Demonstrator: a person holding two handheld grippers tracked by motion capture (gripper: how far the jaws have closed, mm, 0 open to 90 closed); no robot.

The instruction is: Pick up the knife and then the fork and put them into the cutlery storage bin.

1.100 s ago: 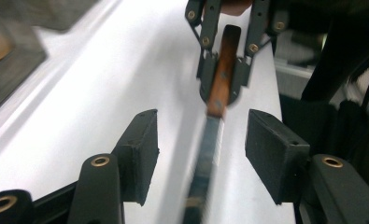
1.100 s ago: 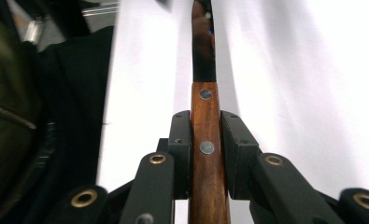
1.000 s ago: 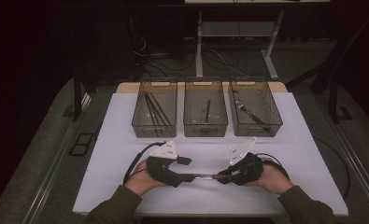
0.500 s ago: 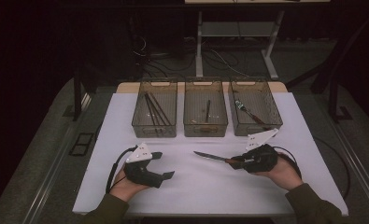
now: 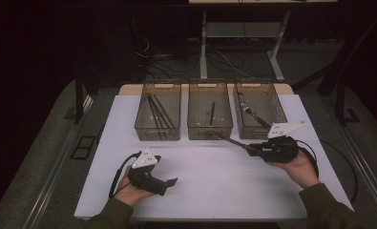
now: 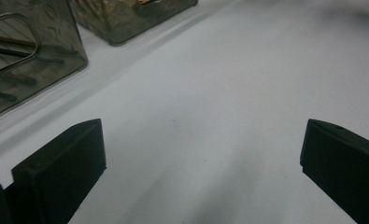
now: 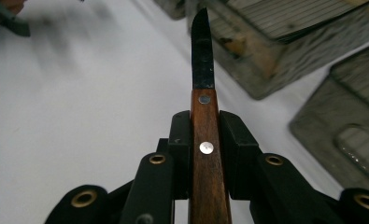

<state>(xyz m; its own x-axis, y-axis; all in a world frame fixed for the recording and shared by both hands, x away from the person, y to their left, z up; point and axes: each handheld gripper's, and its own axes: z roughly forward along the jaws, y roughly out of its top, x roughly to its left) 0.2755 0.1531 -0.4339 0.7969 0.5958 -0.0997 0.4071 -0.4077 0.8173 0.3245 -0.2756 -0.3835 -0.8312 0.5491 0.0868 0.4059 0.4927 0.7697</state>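
A knife with a brown wooden handle [image 7: 204, 158] and a dark blade [image 7: 202, 56] is clamped by its handle in my right gripper [image 7: 204, 140]. In the high view the right gripper [image 5: 249, 149] is at the right of the white table, and the knife [image 5: 230, 141] points up-left at the front wall of the middle bin [image 5: 210, 137]. My left gripper [image 5: 170, 182] rests low at the front left. Its jaws have just been opening and stand wide with only bare table between them. In the left gripper view the left gripper [image 6: 203, 140] faces the white surface.
Three clear bins stand in a row at the back: the left bin [image 5: 157, 138] holds long dark sticks, the middle one a dark utensil, the right bin [image 5: 243, 130] a metal utensil. The white table top [image 5: 214, 191] ends near my forearms. A cable trails from each gripper.
Both grippers were at the knife in the front middle. The left one opened and drew away to the left. The right one carried the knife right and up toward the bins.
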